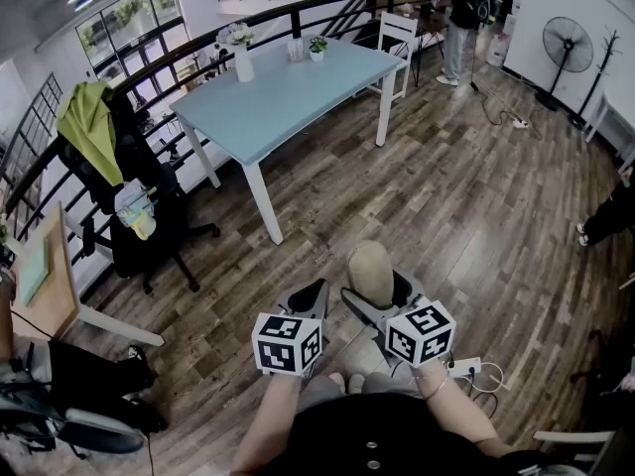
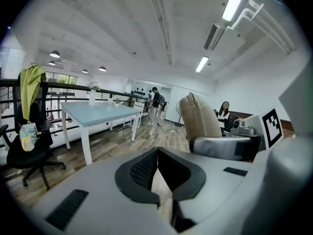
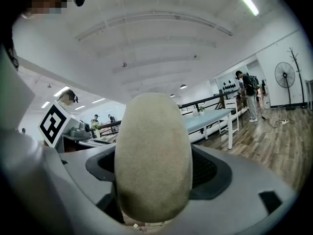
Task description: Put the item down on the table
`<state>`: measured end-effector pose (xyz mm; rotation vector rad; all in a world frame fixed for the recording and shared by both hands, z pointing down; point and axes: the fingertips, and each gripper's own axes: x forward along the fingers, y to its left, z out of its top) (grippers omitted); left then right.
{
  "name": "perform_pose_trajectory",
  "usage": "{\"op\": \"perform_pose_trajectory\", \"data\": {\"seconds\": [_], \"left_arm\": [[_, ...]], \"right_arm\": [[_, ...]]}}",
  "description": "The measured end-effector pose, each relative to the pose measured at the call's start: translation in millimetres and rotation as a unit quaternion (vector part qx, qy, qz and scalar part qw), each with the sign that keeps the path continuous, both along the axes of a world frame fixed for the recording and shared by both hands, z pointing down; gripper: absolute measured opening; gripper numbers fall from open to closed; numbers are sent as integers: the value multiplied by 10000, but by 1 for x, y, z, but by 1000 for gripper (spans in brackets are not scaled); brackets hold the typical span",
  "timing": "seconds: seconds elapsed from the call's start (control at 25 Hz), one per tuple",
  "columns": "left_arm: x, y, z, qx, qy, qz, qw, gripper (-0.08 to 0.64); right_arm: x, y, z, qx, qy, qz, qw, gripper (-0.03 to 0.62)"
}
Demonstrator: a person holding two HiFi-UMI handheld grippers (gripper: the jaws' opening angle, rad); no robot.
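One beige, egg-shaped item with a felt-like surface point(image 1: 370, 269) is the subject. I read it as clamped between the two jaws of the right gripper point(image 1: 377, 294), which stand wide apart with their dark pads against its sides. In the right gripper view the item fills the gap and its rounded end juts out past the jaw tips.

The item is not on the light-blue rectangular table with white legs point(image 1: 288, 97). It is held in the air well short of the table's near corner, over the brown wood-plank floor point(image 1: 446, 196).

The left gripper point(image 1: 308, 303) is just beside the right one, equally far from the table. In its own view I see its jaws brought together at the tips, with nothing between them.

On the far end of the table stand a white vase of pale flowers point(image 1: 243, 59) and, near it, a small green potted plant point(image 1: 317, 47). A white slatted chair point(image 1: 398, 40) is set at the table's far right corner. To the table's left is a black office chair point(image 1: 139, 228) with a yellow-green cloth point(image 1: 89, 119) draped over its back. A person in dark clothing point(image 1: 460, 16) stands beyond the table, and a black pedestal fan point(image 1: 566, 46) is well to its right.
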<state>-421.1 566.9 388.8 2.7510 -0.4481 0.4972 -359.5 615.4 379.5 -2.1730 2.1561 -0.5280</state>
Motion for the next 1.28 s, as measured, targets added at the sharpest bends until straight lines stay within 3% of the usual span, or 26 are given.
{"op": "perform_pose_trajectory", "data": {"seconds": [0.28, 0.64, 0.88, 1.28], "left_arm": [[0, -8, 3, -188, 78, -14, 9998, 18], [6, -10, 1, -116, 244, 495, 9984, 18], [7, -20, 10, -15, 209, 750, 9970, 18], [11, -38, 28, -232, 226, 882, 9956, 18]], "right_arm": [[4, -4, 2, -1, -29, 99, 9999, 405], [-5, -15, 11, -219, -43, 36, 9997, 407], [-7, -19, 21, -251, -37, 280, 9993, 407], [4, -40, 29, -261, -43, 339, 9991, 407]]}}
